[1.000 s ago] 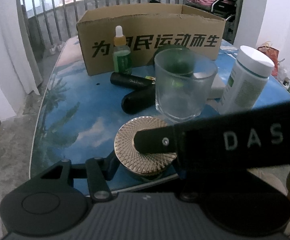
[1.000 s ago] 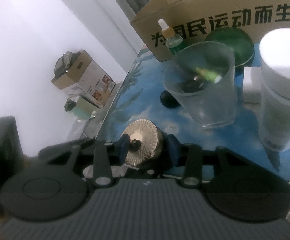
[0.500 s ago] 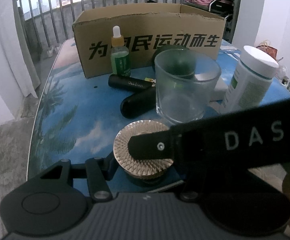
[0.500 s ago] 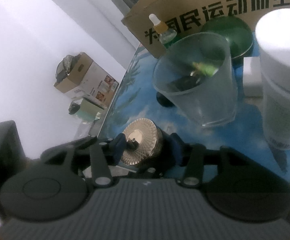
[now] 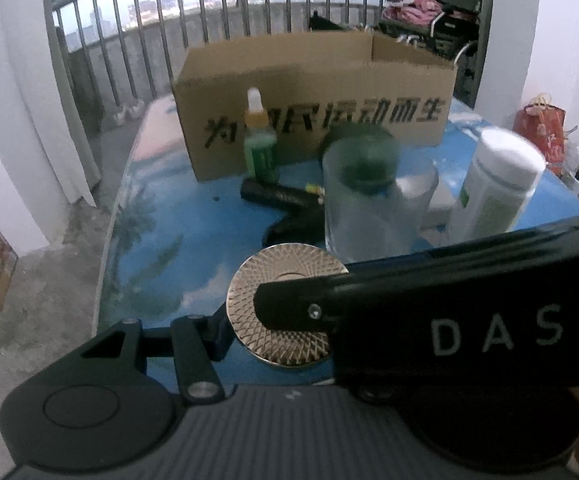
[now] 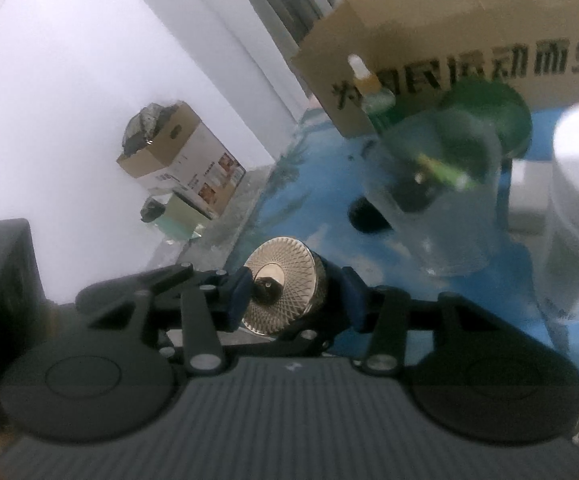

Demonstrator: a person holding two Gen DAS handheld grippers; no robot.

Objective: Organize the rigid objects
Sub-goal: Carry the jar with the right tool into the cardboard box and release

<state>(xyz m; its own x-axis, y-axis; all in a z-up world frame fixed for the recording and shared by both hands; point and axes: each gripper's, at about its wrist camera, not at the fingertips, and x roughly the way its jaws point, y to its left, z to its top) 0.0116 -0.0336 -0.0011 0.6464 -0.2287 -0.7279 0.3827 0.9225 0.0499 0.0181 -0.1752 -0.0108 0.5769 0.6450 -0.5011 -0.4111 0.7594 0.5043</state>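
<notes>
Blue sky-and-palm printed covering is spreading over the table (image 5: pixel 161 248), which is standing by a grey metal balcony railing (image 5: pixel 137 40) and white walls. A brown cardboard box (image 5: pixel 313 92) with bold black Chinese characters, too blurred to read, is sitting at the back. Before it are standing a green dropper bottle (image 5: pixel 260 148), a clear glass tumbler (image 5: pixel 377 208) and a white-capped plastic bottle (image 5: pixel 497 188). White letters "DAS" are showing on the right gripper (image 6: pixel 295 296), whose finger is crossing the left view. Its jaws, having just widened, are pressing both sides of a round gold-lidded jar (image 5: pixel 285 312). The left gripper (image 5: pixel 281 320) is holding the jar's lower body near the table's front edge.
</notes>
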